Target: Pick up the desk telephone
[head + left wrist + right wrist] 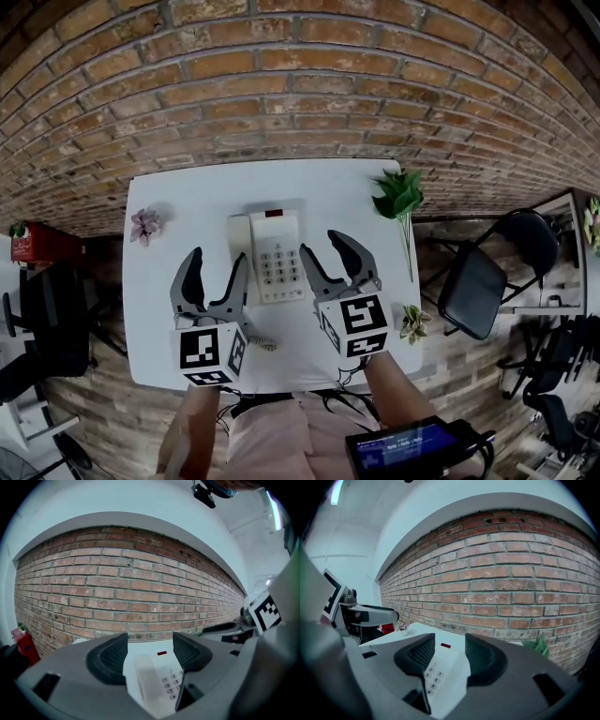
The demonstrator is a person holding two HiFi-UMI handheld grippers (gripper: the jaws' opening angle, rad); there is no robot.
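Both claws gape with nothing clamped. From the head view, the left claw point(218, 267) and the right claw point(323, 253) flank the white push-button desk telephone point(267, 255) on the white table point(187, 206). Only the left gripper view sets its pale handset point(146, 679) dead ahead between the parted jaws. The right gripper view frames the keypad point(433, 677) there instead.

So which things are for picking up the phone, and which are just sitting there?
For the job: desk telephone; left gripper and right gripper, both open, one on each side of it.

Just lying about: pink flower; green leafy sprig; small plant; black chair.
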